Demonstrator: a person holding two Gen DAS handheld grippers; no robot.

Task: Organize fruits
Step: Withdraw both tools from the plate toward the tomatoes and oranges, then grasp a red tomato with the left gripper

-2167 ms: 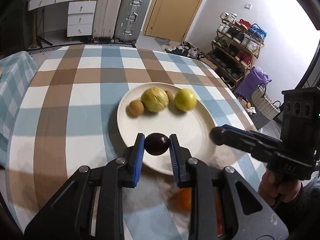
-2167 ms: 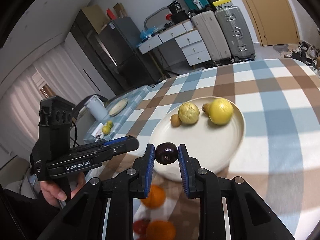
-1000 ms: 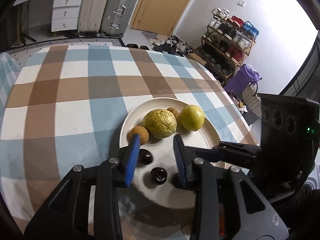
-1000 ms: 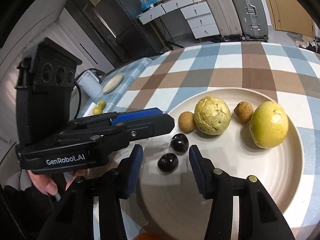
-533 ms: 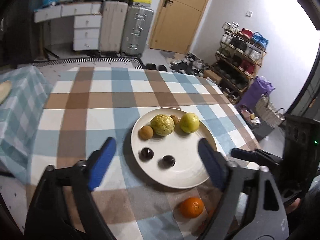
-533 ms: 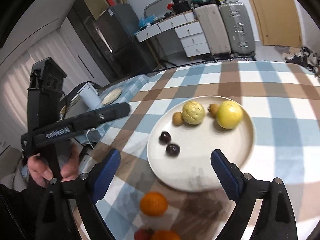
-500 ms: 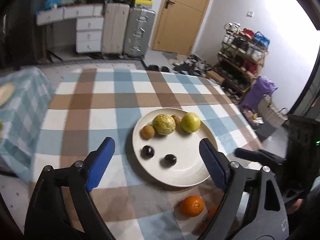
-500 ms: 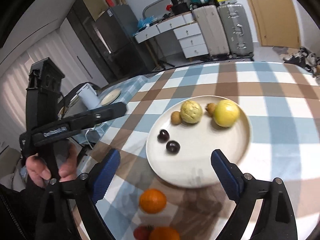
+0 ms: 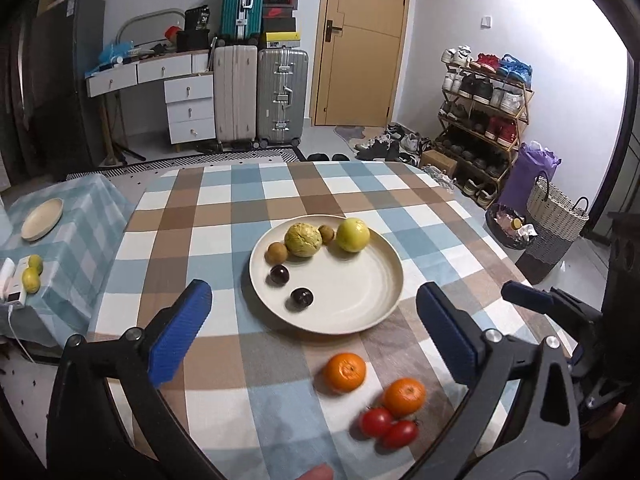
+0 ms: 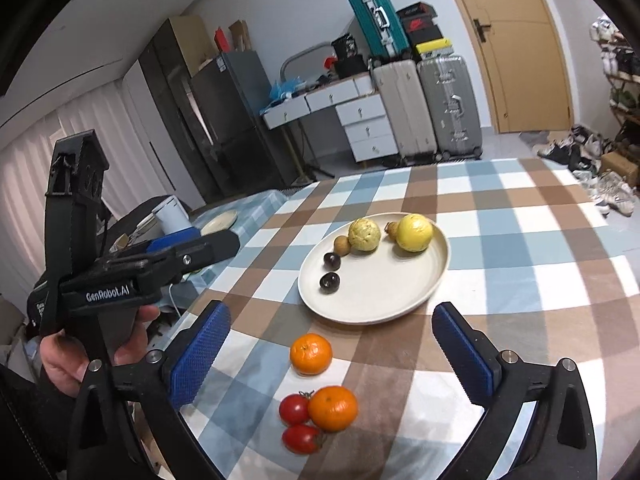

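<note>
A cream plate point(image 9: 360, 300) point(image 10: 400, 292) on the checked table holds two dark plums point(image 9: 301, 297) point(image 10: 329, 281), two small brown fruits point(image 9: 277, 252), a wrinkled yellow-green fruit point(image 9: 303, 239) point(image 10: 363, 234) and a yellow round fruit point(image 9: 352, 234) point(image 10: 414, 232). Two oranges point(image 9: 345, 373) point(image 10: 311, 353) and two tomatoes point(image 9: 376, 421) point(image 10: 294, 409) lie on the cloth in front of the plate. My left gripper point(image 9: 312, 332) is wide open and empty, held back above the oranges. My right gripper point(image 10: 332, 356) is wide open and empty above the oranges too.
A side table at the left holds a small plate point(image 9: 42, 224) and two lemons point(image 9: 31, 280). Suitcases point(image 9: 280, 96), a drawer desk and a shoe rack point(image 9: 484, 120) stand beyond the table. A woven basket point(image 9: 556, 216) sits by the table's right side.
Both grippers let go of the dark plums on the plate, opened wide and drew back toward the near table edge. The oranges and tomatoes have come into view.
</note>
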